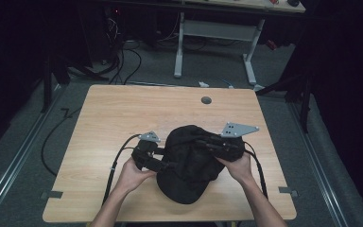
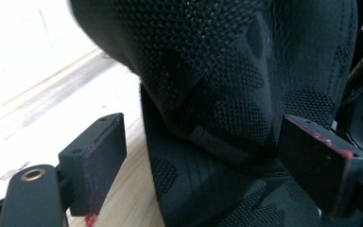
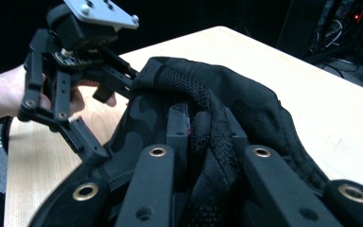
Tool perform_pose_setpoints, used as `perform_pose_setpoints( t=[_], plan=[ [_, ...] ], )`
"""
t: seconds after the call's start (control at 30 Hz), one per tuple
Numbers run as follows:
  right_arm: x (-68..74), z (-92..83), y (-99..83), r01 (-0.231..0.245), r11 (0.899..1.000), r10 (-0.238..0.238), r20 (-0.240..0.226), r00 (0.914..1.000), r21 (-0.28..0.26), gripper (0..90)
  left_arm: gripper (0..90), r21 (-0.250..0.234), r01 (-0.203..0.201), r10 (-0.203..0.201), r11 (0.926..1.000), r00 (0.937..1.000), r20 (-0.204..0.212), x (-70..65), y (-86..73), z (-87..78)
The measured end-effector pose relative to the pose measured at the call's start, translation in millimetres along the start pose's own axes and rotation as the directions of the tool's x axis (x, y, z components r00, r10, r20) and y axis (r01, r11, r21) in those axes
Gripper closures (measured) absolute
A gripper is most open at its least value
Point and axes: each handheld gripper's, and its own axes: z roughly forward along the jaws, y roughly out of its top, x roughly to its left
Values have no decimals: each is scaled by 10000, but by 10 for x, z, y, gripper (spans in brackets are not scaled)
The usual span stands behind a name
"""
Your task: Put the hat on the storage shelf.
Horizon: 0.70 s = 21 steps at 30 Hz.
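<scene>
A black mesh cap [image 1: 189,165] lies on the wooden table [image 1: 123,113] near its front edge, brim toward the person. My right gripper [image 1: 199,142] comes in from the right over the crown. In the right gripper view its jaws [image 3: 205,127] are pinched together on a fold of the cap's [image 3: 260,104] mesh. My left gripper [image 1: 168,165] sits at the cap's left side. In the left gripper view its jaws [image 2: 203,146] stand wide apart with the cap's [image 2: 227,85] side between them, and the left pad [image 2: 106,161] is off the fabric. The left gripper [image 3: 113,113] shows across the cap.
A grey round plug [image 1: 206,100] sits in the tabletop near the far edge. Bare wood stretches left of and behind the cap. Beyond the table stand a white desk frame [image 1: 212,28] and floor cables [image 1: 123,61]. Tape marks [image 1: 52,194] flank the front corners.
</scene>
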Motion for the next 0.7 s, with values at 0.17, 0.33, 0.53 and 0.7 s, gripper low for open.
perform_pose_setpoints(
  t=[0.17,0.33,0.53,0.7],
  plan=[
    [8,41,31,139,9998,-145,-329,9994,-166,800,179,113,46,-48,9999,9998,208,-14,-5,10],
    [2,76,46,201,9993,-217,-499,9985,-317,799,235,238,-90,83,9997,9995,290,-39,-22,26],
    [-33,53,52,240,9980,-271,-520,9983,-576,797,283,525,-287,270,9982,9991,329,-88,-28,45],
    [-56,25,52,340,9967,-374,-451,9983,-736,796,376,545,-229,200,9982,9984,537,-103,-29,25]
  ],
)
